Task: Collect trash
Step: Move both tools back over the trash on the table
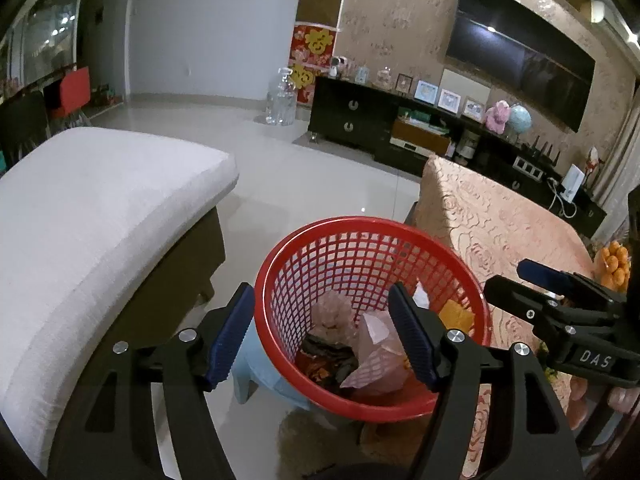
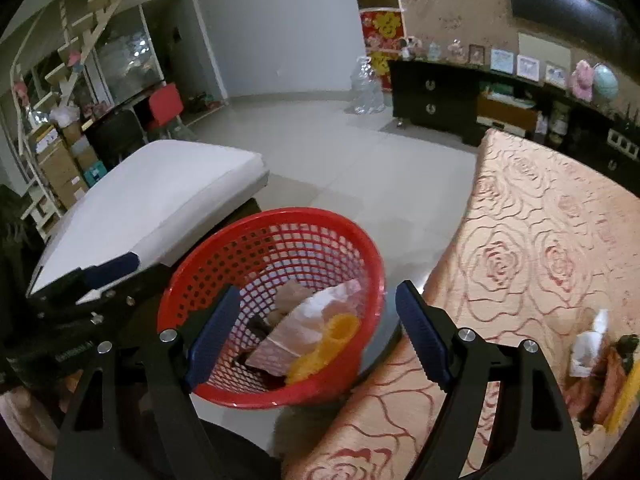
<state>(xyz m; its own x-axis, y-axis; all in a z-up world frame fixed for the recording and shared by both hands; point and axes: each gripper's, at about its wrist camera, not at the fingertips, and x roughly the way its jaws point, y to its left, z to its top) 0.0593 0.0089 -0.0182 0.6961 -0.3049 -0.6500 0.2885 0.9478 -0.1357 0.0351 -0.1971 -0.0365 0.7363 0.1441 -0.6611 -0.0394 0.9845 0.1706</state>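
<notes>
A red mesh basket (image 1: 280, 264) stands on a pale blue stool beside the table; the same red basket (image 2: 362, 240) fills the middle of the right wrist view. Inside lie crumpled pink paper (image 1: 376, 350), dark scraps (image 1: 324, 354), a white wrapper (image 2: 304, 326) and an orange piece (image 2: 338, 330). My left gripper (image 1: 322, 346) hangs open above the basket with nothing between its blue pads. My right gripper (image 2: 316, 338) is open too, over the basket's right rim, empty. More litter (image 2: 600, 364) lies on the tablecloth at the right.
A table with a rose-patterned cloth (image 2: 540, 248) lies right of the basket. A white cushioned bench (image 1: 92, 216) stands to the left. Oranges (image 1: 616, 268) sit on the table's far side. A dark TV cabinet (image 1: 400, 128) lines the back wall across the tiled floor.
</notes>
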